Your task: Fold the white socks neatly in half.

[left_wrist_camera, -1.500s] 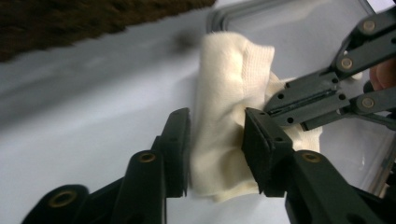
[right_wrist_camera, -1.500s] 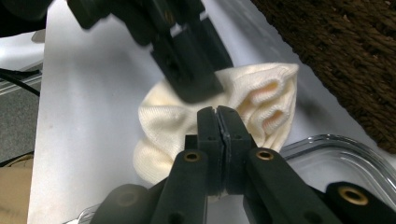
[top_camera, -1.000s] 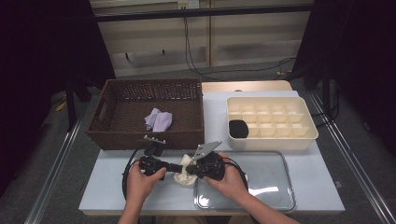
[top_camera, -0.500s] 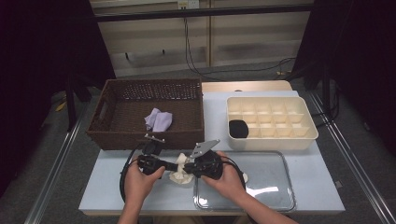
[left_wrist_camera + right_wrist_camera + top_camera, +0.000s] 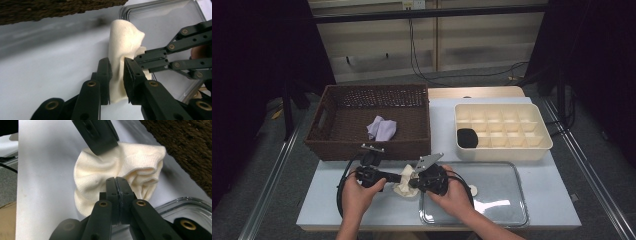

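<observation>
The cream sock (image 5: 404, 186) lies bunched on the worktop (image 5: 327, 200), just at 9 o'clock of the glass tray (image 5: 512, 210) and at 6 o'clock of the wicker basket (image 5: 329, 145). The right gripper (image 5: 117, 183) has its fingers together, pinching a fold. The left gripper (image 5: 117, 75) has been opening; its fingers (image 5: 103, 72) stand slightly apart around the cloth. To fold well, keep the right pinch firm and re-grip deeper with the left. Whether the left pads press is hard to see.
</observation>
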The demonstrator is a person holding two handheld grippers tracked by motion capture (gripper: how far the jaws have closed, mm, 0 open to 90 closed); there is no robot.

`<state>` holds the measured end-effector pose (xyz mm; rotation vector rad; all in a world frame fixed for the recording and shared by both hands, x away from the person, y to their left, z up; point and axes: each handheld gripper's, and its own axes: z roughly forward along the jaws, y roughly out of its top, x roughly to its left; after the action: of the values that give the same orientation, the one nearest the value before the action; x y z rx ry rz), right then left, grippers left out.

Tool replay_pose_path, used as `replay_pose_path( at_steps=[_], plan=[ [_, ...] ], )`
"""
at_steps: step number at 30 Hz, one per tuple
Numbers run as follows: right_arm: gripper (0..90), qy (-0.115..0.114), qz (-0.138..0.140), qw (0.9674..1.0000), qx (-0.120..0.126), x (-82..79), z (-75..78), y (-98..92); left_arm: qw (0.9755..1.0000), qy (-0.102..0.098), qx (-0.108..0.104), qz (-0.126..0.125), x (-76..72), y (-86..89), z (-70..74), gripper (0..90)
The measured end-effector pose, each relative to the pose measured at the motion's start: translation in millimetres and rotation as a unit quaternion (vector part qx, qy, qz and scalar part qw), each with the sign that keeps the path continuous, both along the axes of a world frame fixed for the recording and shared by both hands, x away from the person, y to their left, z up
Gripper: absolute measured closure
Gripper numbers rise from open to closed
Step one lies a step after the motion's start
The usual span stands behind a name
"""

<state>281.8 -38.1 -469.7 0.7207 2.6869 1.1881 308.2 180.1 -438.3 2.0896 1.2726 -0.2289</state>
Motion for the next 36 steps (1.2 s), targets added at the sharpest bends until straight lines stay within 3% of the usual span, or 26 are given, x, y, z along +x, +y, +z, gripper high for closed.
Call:
replay_pose_path(
  at_steps=[4,7,8,11,16,18,20,22,26,30,36],
  plan=[
    [89.6,-0.002,-0.001,1.0,0.005,-0.2,-1.7,0.4,0.9998,0.014,-0.01,0.0,-1.9,4.9,-4.2,66.7],
    [89.6,-0.004,0.002,0.9999,0.01,-0.4,-2.8,-1.2,0.9994,0.028,-0.016,-0.013,-1.6,5.8,-9.4,68.3],
    [89.6,-0.005,0.003,0.9999,0.011,-0.2,-2.9,-1.5,0.9992,0.033,-0.016,-0.015,-1.5,5.4,-9.9,73.1],
    [89.6,-0.002,0.003,0.9999,0.013,0.6,-3.1,-2.6,0.9994,0.029,-0.013,-0.013,-1.5,2.5,-8.6,82.9],
    [88.4,0.004,-0.005,0.9998,0.02,-0.1,-2.0,-2.0,0.9997,0.021,-0.001,-0.009,-2.8,-0.9,-3.0,84.6],
    [85.8,0.007,-0.01,0.9996,0.024,-1.1,0.9,-3.6,0.9996,0.023,0.004,-0.019,-1.9,0.5,-1.6,84.9],
    [85.5,0.005,-0.013,0.9992,0.037,-3.9,6.6,-5.3,0.9998,0.02,0.005,-0.004,-2.7,-0.5,-1.1,85.0],
    [86.5,0.002,-0.009,0.9995,0.031,-8.4,10.5,-3.9,0.9997,0.023,0.001,0.0,-2.8,-0.7,-0.9,85.1],
    [89.8,0.01,-0.005,0.9999,0.011,-8.1,0.9,-0.1,0.9999,0.014,0.003,-0.009,-3.6,-0.2,3.3,85.3],
    [90.0,0.001,-0.005,0.9999,0.014,-5.4,-2.6,4.4,0.9999,0.001,0.001,-0.015,-6.7,-5.7,9.9,85.9],
    [90.0,-0.006,-0.018,0.9994,0.03,4.4,-7.6,17.4,0.9991,-0.021,0.022,-0.029,-6.5,-10.5,13.9,86.4]
  ],
)
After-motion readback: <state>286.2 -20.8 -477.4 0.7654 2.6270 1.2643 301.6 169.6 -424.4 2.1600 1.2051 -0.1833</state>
